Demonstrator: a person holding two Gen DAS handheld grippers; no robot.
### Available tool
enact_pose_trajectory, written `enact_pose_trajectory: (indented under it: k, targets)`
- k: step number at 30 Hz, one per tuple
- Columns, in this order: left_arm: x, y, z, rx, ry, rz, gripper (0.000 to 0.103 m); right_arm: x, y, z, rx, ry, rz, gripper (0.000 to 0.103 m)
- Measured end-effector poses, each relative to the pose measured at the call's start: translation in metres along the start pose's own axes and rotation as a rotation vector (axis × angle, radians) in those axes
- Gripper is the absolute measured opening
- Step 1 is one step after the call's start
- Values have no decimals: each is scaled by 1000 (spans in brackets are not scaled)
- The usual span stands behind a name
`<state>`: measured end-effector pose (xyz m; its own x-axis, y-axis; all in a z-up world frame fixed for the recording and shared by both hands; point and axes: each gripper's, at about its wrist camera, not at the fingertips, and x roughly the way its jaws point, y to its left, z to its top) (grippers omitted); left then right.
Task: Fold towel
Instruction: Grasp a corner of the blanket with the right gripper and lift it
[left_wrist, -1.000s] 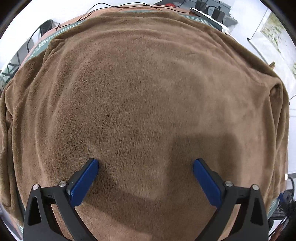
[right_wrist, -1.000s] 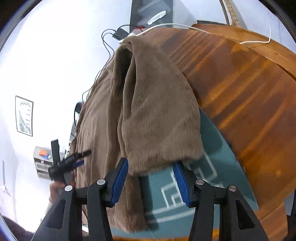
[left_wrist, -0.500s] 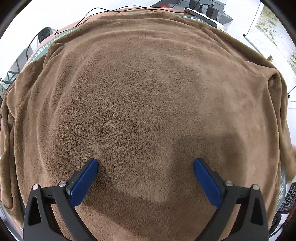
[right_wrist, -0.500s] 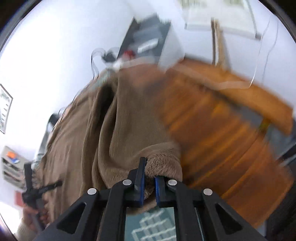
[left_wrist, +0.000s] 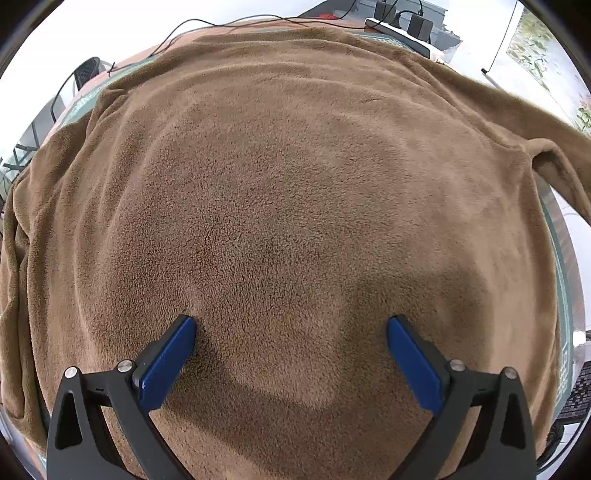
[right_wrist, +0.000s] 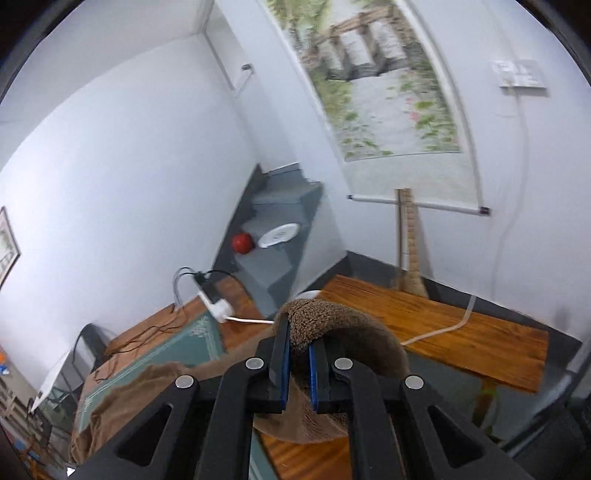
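Brown towel (left_wrist: 295, 206) spread over the table (right_wrist: 436, 317), filling the frame, left tongs (left_wrist: 291, 328) held wide above it, right tongs (right_wrist: 298, 354) pinched on a towel corner, lower middle.

The right claw (right_wrist: 298, 345), wide apart a second ago, has clamped onto the brown towel's (right_wrist: 332, 325) corner and lifted it clear of the tabletop (right_wrist: 443, 325), pulling that edge upward.

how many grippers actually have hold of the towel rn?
1. The right gripper is shut on a raised corner of the brown towel. The left gripper is open, fingertips pressing down on the spread towel, gripping nothing.
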<state>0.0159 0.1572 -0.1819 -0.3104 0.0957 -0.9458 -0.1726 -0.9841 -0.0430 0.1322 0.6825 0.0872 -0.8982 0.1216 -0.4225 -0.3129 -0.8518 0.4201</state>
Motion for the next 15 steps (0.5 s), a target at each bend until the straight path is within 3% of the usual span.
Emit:
enact_pose_trajectory:
  k: [5,11,15]
  targets:
    - [-14,16,2,-76,12,-90,103,19,62,5,-19,15,166,9]
    - [-40,46,10,-172,-47,-136,103,41,136,11,-43,34,365,9]
    - [-52,66,10,-231,-74,-153,103,62,221,-11,-131,97,524,9]
